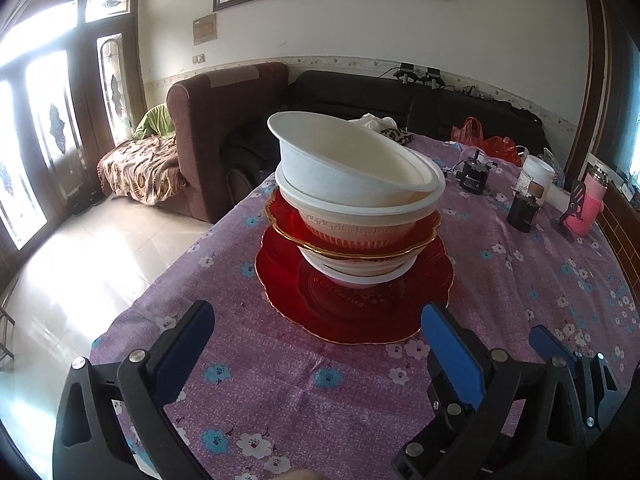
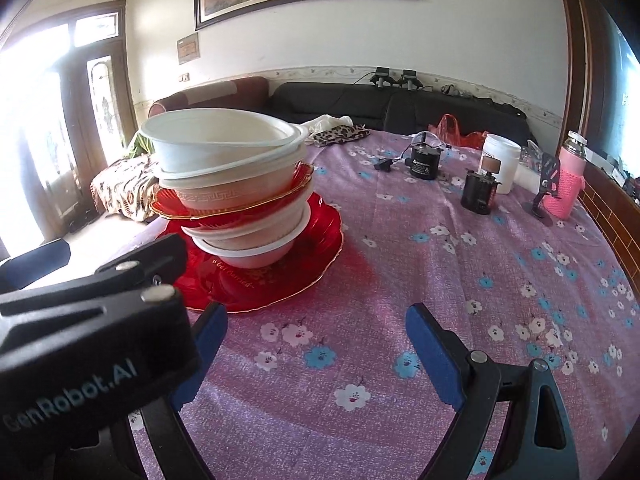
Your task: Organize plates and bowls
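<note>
A mixed stack stands on the purple flowered tablecloth (image 1: 280,392). A large red plate (image 1: 424,292) lies at the bottom, white bowls (image 1: 360,272) on it, then a smaller red gold-rimmed plate (image 1: 284,216), then a patterned bowl (image 1: 352,228) and a tilted white bowl (image 1: 344,168) on top. The stack shows at the left in the right wrist view (image 2: 224,168). My left gripper (image 1: 320,336) is open and empty, just short of the large plate. My right gripper (image 2: 316,344) is open and empty, to the right of the stack (image 2: 280,264).
At the far right of the table stand a black jar (image 2: 478,194), a white tub (image 2: 500,162), a black device with cable (image 2: 424,160), a pink-sleeved bottle (image 2: 568,184) and red bags (image 2: 456,128). The table's left edge drops to the floor (image 1: 100,248). Sofas (image 1: 224,128) stand behind.
</note>
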The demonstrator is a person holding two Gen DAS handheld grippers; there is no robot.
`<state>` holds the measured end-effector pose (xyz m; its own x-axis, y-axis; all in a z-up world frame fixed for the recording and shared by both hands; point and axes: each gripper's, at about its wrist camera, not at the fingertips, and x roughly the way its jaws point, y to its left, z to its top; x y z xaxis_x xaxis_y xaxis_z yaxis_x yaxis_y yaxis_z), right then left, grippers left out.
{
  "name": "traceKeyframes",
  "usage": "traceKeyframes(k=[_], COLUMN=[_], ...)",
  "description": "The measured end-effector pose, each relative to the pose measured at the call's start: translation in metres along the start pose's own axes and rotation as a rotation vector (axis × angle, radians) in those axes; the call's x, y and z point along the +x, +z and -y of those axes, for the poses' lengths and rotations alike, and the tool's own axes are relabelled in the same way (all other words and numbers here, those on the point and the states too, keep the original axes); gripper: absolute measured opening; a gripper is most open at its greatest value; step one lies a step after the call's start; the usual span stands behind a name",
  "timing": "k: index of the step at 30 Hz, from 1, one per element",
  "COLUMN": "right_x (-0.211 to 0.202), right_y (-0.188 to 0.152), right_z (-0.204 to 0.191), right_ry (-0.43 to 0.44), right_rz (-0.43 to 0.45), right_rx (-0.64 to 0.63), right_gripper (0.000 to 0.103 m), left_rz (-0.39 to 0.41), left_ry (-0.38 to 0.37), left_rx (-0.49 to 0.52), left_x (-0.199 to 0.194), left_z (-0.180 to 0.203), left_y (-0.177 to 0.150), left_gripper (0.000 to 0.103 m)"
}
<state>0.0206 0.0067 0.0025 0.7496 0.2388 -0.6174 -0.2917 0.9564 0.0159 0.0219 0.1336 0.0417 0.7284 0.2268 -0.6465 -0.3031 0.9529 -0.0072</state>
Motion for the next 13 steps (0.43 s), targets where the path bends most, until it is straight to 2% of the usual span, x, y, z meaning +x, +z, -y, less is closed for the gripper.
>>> traceKeyframes(k=[13], right_x=[-0.002], right_y=[0.001], right_z=[-0.007], right_ry=[0.020], right_rz=[-0.003], right_rx=[-0.015], right_gripper=[0.093], left_rz=[0.006], left_ry=[0.016], left_rx=[-0.042], left_x=[-0.001], left_z=[-0.015], left_y=[0.002], left_gripper=[0.103])
